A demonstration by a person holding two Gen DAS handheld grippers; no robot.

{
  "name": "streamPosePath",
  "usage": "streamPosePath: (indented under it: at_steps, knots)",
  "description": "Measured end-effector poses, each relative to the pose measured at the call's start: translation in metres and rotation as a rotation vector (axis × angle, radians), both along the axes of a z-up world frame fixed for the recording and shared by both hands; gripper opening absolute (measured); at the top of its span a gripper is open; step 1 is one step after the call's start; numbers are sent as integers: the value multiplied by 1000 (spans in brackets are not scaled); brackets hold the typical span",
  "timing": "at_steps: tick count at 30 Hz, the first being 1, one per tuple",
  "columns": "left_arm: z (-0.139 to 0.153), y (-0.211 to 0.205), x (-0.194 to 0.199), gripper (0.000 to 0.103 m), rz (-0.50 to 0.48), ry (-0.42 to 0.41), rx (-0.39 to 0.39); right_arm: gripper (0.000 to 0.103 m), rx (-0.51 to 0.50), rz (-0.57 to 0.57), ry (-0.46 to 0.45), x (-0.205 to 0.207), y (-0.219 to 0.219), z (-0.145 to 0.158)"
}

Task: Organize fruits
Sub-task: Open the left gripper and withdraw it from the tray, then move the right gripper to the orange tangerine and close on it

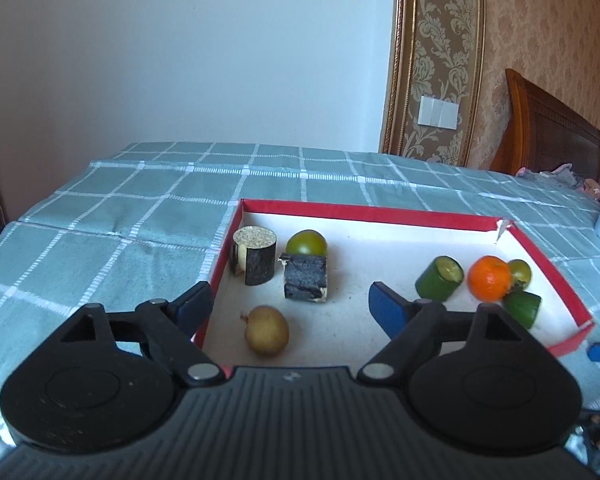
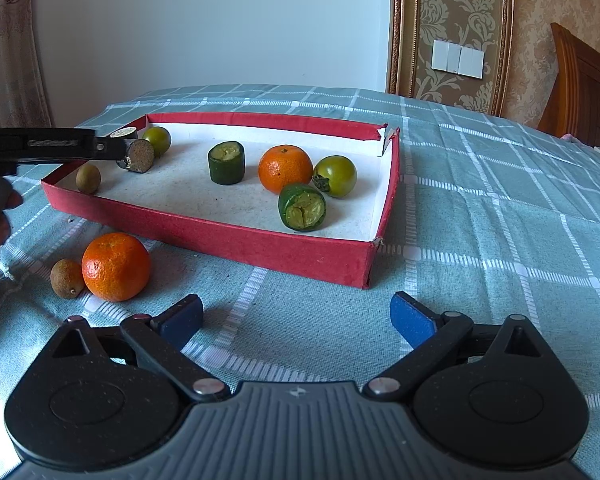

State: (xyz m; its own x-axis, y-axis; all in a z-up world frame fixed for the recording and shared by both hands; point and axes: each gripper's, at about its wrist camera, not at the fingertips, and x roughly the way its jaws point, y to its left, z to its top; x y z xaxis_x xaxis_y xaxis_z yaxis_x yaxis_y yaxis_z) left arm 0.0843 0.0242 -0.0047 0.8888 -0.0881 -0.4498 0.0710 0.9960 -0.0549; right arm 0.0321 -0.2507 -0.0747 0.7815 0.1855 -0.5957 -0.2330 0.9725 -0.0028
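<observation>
Mostly done: eight pieces lie in the red tray (image 2: 204, 228); an orange (image 2: 116, 266) and small brown fruit (image 2: 67, 278) wait left of the right gripper (image 2: 296, 320), both grippers' jaws spread, empty.

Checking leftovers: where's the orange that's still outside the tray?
Right wrist view, lower left: loose orange on the tablecloth before the red tray, touching a small brown fruit.

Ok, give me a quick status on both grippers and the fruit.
Left gripper open, empty, over red tray. Right gripper open, empty, above cloth. Orange and small brown fruit outside tray. Nothing blocking them.
</observation>
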Motion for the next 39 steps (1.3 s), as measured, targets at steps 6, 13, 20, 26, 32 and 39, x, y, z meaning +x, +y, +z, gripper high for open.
streamPosePath:
  at_steps: [6,13,20,26,32,39]
  knots:
    - [5,10,-39,94,-23,-29,51,101,0,0,0,0,0,0]
    - [-10,24,-44,96,7,58,103,101,0,0,0,0,0,0]
    - [-28,37,-29,96,45,159,92,101,63,39,-6,-10,3,1]
    - [-32,47,-20,103,69,188,56,101,161,94,-54,-28,14,13]
    - [-31,44,-19,103,69,193,67,100,239,114,-28,-21,29,17]
    - [-32,44,-19,103,69,193,68,91,268,113,-18,-10,51,20]
